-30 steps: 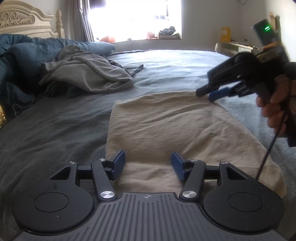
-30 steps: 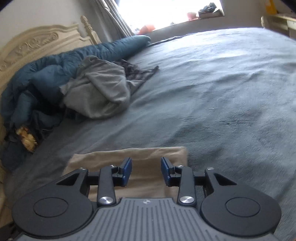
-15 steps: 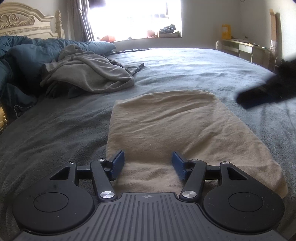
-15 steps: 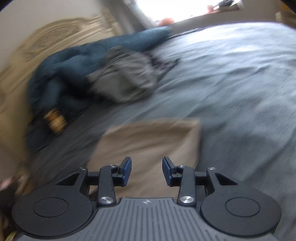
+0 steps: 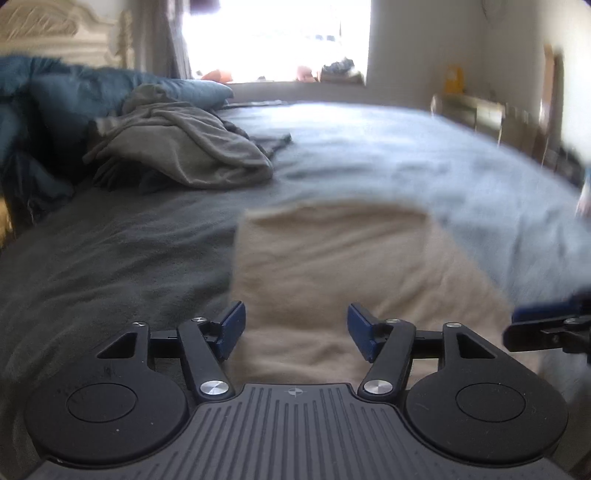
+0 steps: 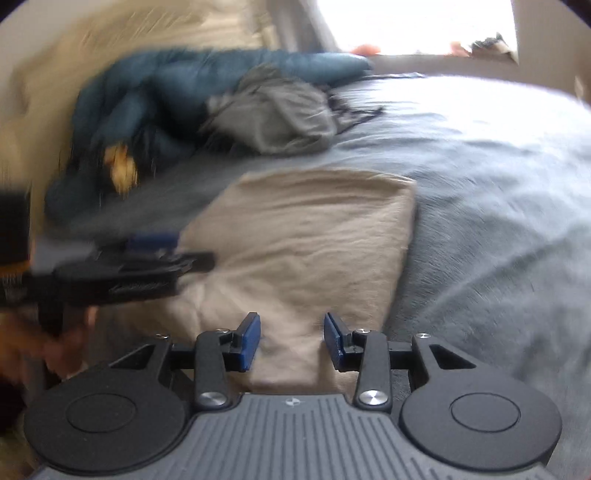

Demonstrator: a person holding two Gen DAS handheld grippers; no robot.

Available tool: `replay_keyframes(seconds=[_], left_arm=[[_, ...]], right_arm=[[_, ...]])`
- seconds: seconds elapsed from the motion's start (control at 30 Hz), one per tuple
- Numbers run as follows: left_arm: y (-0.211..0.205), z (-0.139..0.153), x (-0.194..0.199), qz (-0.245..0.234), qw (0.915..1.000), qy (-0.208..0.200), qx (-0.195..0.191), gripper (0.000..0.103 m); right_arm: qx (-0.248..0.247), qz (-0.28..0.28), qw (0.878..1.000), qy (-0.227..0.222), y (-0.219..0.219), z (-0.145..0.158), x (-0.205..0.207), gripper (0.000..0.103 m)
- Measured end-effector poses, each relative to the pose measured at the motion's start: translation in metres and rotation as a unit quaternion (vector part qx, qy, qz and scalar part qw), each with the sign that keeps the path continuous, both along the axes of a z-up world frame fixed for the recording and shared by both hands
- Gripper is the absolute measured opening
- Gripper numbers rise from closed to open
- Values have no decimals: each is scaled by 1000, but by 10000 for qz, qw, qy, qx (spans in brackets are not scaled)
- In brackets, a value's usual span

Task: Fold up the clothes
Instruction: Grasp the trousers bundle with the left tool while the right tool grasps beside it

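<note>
A beige garment (image 5: 343,269) lies folded into a flat rectangle on the grey bed cover (image 5: 110,258). My left gripper (image 5: 295,328) is open at its near edge, close to the left corner, nothing between its blue pads. My right gripper (image 6: 291,341) is open over the near right part of the same beige garment (image 6: 306,243). The right gripper's fingers (image 5: 546,325) enter the left wrist view at the right edge. The left gripper's fingers (image 6: 155,254) cross the right wrist view from the left, over the cloth's left side. Both views are blurred.
A crumpled grey garment (image 5: 184,155) lies at the far left of the bed against a dark blue duvet (image 5: 55,110). A cream headboard (image 5: 55,33) stands behind them. A window (image 5: 277,37) and a low cabinet (image 5: 476,110) lie beyond the bed.
The right gripper has swung back from the garment's far right corner to its near right edge. The left gripper has shifted slightly. The beige garment lies as before.
</note>
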State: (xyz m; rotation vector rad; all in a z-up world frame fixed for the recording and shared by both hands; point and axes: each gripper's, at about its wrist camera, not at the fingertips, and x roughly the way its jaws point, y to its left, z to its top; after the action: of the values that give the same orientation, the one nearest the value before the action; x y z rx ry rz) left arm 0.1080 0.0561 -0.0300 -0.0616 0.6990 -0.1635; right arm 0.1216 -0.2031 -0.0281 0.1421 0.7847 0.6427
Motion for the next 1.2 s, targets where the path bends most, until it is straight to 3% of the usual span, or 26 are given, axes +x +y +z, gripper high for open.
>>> replay_keyframes(seconds=[0.13,0.3,0.5,0.7,0.8,0.9,1.03,1.2], left_arm=[[37,-5,14,-82,9941,464,-975,74],[82,-12,31,-183,9703,1035,-2177,74],[84,-36,56,-573,9440,1468,-2898,75],[77,-44,74,-761,9318,1534,-3200,77],[72,-47,79,-790,9298,1486,-3274,77],[68,-47,78,-813,9333,1346,-3228,77],[59,-45,73,-791,9378,1156,-3177,77],[61,-41,68,-690,9276,1091,-3505,68]], right_arm=[[905,-488,9923,687,-44,-6,20,44],[1762,-691,9644,1847,-66,-46,49,48],[2153,-423,9460,2385,-64,-64,78,48],[2255,-122,9314,2856,-46,-74,108,47],[2372,55,9237,3008,-36,-81,120,47],[2544,152,9173,3061,-31,-87,125,46],[2612,121,9209,2890,-28,-88,120,41],[2570,81,9341,2476,-25,-76,110,29]])
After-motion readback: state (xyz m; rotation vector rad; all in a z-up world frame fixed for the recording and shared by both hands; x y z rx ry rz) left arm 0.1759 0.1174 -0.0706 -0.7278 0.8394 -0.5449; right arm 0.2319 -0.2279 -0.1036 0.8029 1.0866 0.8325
